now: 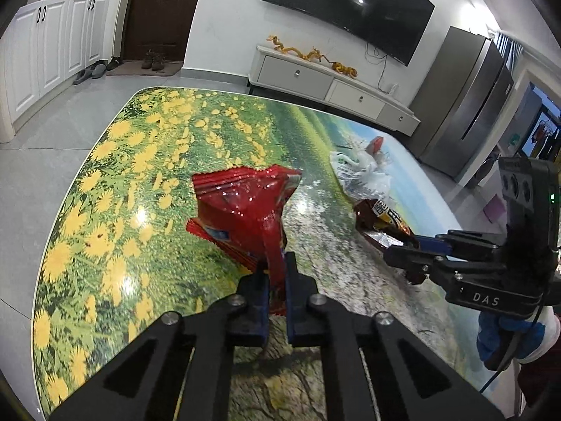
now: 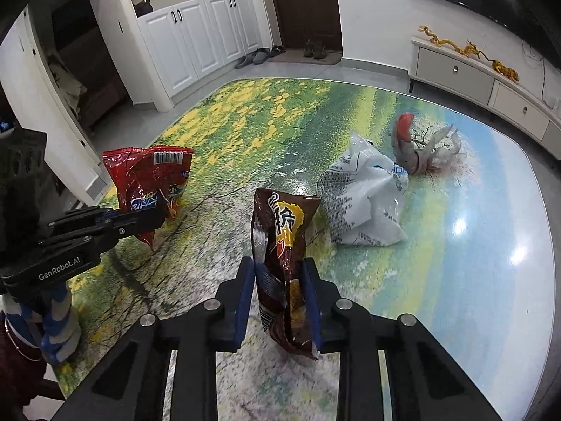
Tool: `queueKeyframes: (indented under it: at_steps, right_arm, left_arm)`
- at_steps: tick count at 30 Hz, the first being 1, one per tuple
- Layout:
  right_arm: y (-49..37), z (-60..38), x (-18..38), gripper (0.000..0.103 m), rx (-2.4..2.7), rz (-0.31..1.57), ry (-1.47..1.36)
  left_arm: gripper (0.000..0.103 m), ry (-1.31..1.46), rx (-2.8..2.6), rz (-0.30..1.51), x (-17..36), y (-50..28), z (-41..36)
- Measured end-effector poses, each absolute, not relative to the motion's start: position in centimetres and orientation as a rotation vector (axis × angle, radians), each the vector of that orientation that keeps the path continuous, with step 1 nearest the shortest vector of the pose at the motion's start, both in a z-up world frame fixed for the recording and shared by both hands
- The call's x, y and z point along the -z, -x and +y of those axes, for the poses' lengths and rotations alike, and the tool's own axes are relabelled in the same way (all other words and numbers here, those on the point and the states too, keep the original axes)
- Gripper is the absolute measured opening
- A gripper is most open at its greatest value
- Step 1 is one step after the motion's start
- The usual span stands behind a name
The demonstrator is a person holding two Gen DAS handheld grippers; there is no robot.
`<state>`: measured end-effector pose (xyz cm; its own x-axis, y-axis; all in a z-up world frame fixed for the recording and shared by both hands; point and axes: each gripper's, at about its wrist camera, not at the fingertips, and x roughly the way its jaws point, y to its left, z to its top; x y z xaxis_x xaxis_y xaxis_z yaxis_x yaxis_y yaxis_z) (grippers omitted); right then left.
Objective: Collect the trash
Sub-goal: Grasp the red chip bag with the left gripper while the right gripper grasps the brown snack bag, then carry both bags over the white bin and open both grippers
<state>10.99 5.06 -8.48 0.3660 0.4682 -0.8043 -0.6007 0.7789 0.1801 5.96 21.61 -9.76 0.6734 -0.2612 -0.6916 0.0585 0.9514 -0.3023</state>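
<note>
trash on the flower-print table (image 2: 473,245): left gripper (image 1: 277,280) clenched on a red snack bag (image 1: 245,207), right gripper (image 2: 280,280) pinching a brown snack bag (image 2: 284,245). beyond them lie a white plastic bag (image 2: 364,203) and a grey wrapper (image 2: 408,147), untouched.

Red snack bag (image 1: 245,207) in left claw (image 1: 277,280)

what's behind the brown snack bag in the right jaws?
Behind the brown snack bag lies a crumpled white plastic bag, with a grey-and-red wrapper beyond it. The white bag's near left edge is covered by the snack bag.
</note>
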Motion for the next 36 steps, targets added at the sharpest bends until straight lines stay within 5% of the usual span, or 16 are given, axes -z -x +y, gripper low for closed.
queueKeyframes:
  at_steps: [20, 36]
  right_arm:
    - [-5.1, -5.4, 1.4, 0.023, -0.625, 0.788, -0.020]
    - [-4.2, -24.7, 2.3, 0.023, -0.238, 0.736, -0.239]
  left_arm:
    - [0.006, 0.170, 0.266, 0.714, 2.7, -2.0, 15.0]
    - [0.006, 0.005, 0.545, 0.782, 1.3, -6.8, -2.9]
